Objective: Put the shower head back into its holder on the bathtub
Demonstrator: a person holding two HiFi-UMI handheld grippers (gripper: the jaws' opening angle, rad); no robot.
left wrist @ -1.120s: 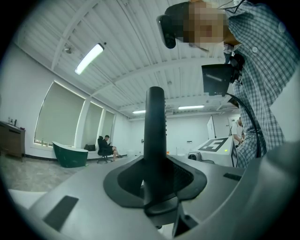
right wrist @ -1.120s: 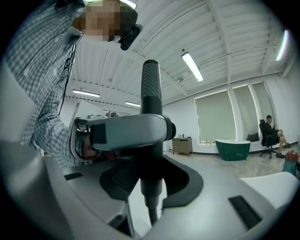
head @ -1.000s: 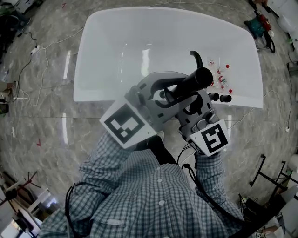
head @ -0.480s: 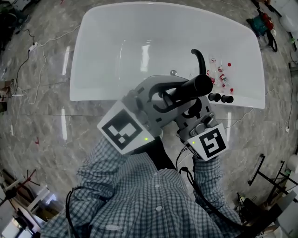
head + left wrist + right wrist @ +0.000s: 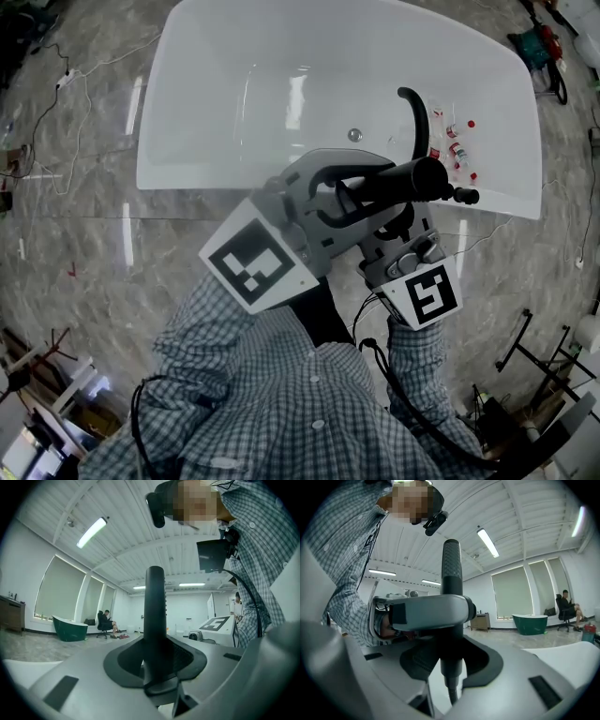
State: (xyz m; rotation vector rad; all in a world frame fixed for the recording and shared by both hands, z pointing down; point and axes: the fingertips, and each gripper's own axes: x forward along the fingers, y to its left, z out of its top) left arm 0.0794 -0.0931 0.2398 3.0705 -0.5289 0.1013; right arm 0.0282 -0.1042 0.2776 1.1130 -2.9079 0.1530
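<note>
black shower head [image 5: 398, 181] up in the air over near rim of white bathtub [image 5: 234, 56], lying roughly level. far end close to black tap [image 5: 413, 117] & black knobs [image 5: 461, 196] on the rim; holder itself not made out. left gripper [image 5: 155, 656] clamped on the handle, pads hugging it both sides. right gripper [image 5: 451, 660] clamped on same handle, nearer the hose [image 5: 451, 693] end. prob. a rigid, hard, smooth stick, light to moderate wt; hose likely to drag & twist it. upper part looks textured in right gripper view, so prob. less slippy there. best hold: mid handle, squarely across, w/ one grip nr hose end to steer the tip into holder.
</note>
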